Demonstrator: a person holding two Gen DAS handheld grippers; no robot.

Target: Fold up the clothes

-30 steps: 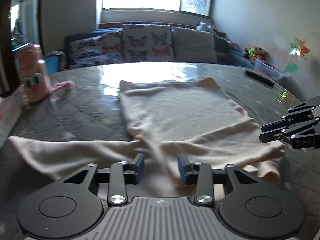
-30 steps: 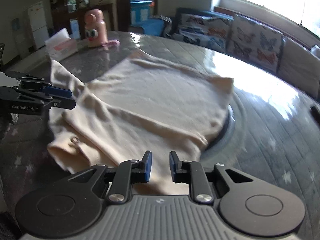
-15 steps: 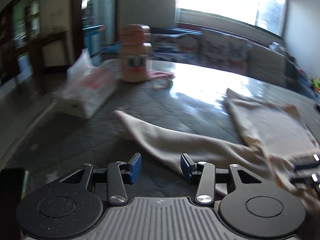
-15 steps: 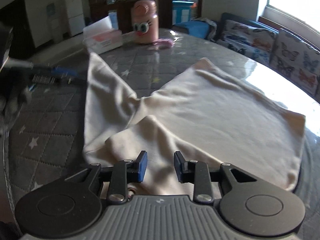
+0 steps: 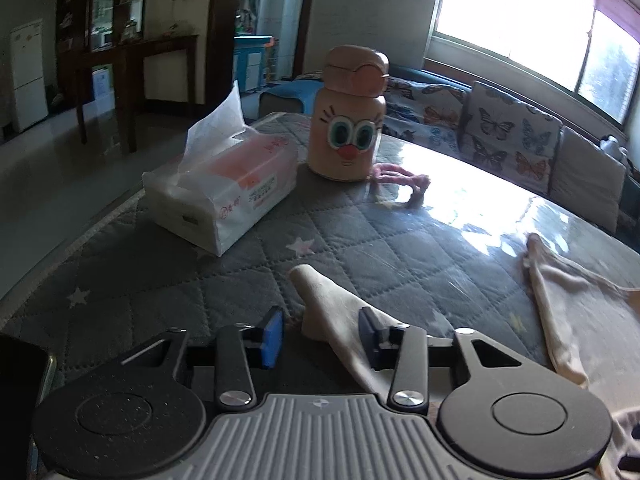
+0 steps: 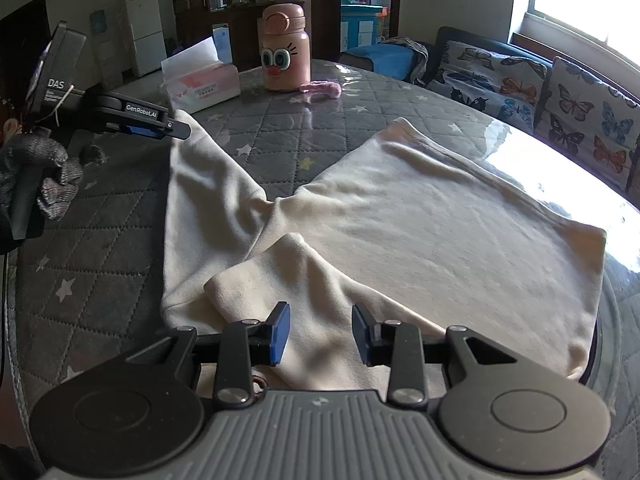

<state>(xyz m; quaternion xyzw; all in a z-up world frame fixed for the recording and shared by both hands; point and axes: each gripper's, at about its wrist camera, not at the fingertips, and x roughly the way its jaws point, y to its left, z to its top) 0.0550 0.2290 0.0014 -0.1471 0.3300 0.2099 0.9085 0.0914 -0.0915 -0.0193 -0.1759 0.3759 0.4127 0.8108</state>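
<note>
A cream long-sleeved top lies flat on the grey quilted table. One sleeve stretches out to the left; the other sleeve is folded over the body. My left gripper is open, with the cuff end of the outstretched sleeve between its fingers. In the right wrist view the left gripper sits at that sleeve's far end. My right gripper is open and empty just above the folded sleeve.
A tissue pack, a pink cartoon-face bottle and a pink hair tie stand at the table's far left. A dark phone lies at the near edge. A sofa with butterfly cushions runs behind the table.
My left gripper has swung left from the shirt's middle out to the end of the outstretched sleeve. My right gripper has opened wider and shifted over the folded sleeve.
</note>
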